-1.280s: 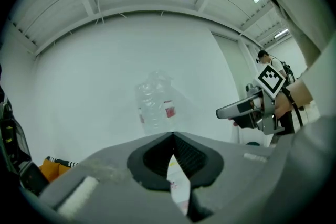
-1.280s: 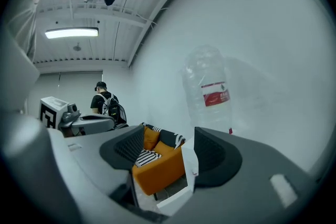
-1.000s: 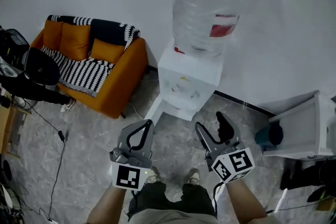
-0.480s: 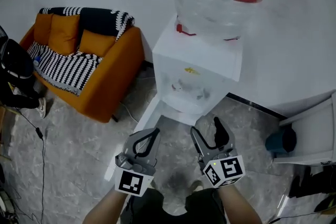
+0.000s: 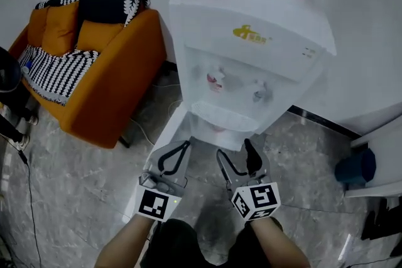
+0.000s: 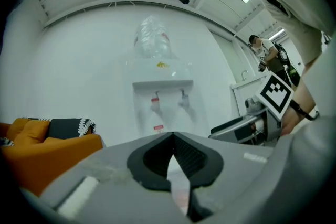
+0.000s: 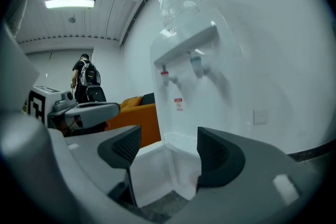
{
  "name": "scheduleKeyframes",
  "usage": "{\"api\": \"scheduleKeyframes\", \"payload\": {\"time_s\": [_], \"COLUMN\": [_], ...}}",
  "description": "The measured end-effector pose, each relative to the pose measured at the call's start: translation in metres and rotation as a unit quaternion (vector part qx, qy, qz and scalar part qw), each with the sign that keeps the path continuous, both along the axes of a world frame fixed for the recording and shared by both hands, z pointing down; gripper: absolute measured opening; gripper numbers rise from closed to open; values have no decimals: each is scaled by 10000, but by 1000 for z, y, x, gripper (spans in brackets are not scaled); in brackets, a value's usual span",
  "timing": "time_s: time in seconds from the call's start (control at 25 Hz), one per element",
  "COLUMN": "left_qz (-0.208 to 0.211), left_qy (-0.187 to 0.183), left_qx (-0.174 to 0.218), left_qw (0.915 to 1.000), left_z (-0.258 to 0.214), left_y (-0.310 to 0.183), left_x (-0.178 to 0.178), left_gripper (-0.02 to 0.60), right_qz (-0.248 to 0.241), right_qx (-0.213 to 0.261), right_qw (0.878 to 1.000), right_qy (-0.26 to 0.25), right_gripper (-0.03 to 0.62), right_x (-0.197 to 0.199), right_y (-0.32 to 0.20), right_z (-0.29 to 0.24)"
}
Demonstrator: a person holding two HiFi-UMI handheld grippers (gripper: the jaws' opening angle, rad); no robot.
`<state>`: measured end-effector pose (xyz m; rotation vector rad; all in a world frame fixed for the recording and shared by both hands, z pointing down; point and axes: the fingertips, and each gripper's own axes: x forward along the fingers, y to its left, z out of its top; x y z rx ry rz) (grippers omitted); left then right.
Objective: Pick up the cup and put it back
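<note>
At the bottom of the head view, both grippers point toward a white water dispenser [image 5: 251, 41] that fills the upper middle of the frame. The left gripper [image 5: 186, 144] is closed, its tips meeting with nothing between them. The right gripper [image 5: 233, 149] stands wide apart and empty, its jaws having just been spreading. Through the gap shows the dispenser's lower cabinet, whose door [image 5: 168, 135] hangs open at centre left. A small pinkish patch [image 5: 217, 128] sits in shadow under the drip tray; whether it is the cup I cannot tell. An orange sofa [image 5: 107, 78] stands at left.
</note>
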<state>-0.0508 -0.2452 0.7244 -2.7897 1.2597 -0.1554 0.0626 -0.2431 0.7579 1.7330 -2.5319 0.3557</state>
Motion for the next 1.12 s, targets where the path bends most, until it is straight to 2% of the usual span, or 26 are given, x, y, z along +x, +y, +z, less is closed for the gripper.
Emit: {"api": "scheduleKeyframes", "payload": {"time_s": [0.24,0.4,0.52,0.8,1.0,1.12], "left_qz": [74,137,189,163,195,222], "left_qy": [88,147,55,273,343,156], "left_qx": [127,123,224,116,-6,134], "left_qw": [9999,9997,9996,9994,9992,9995], "left_z": [79,123,151,201,232,247], "left_y": [-18,-29,-40,-61,-69,-75], "left_x": [12,20,23,27,36,35], "left_gripper": [2,2,2,2,2,2], "right_qz": [-341,-702,-869,-616,-451,-381], "right_qx": [-105,116,34,-108,-226,-267], "right_qw": [9989,9955,9932,9956,9939,9928], "right_qy": [314,618,771,695,979,1108], "right_gripper": [347,345,347,356,362,371], "right_x": [-3,-9,-5,15,21,24], "right_y": [-30,-50,-68,-116,-140,-153], "right_z": [107,151,190,264,311,333]}}
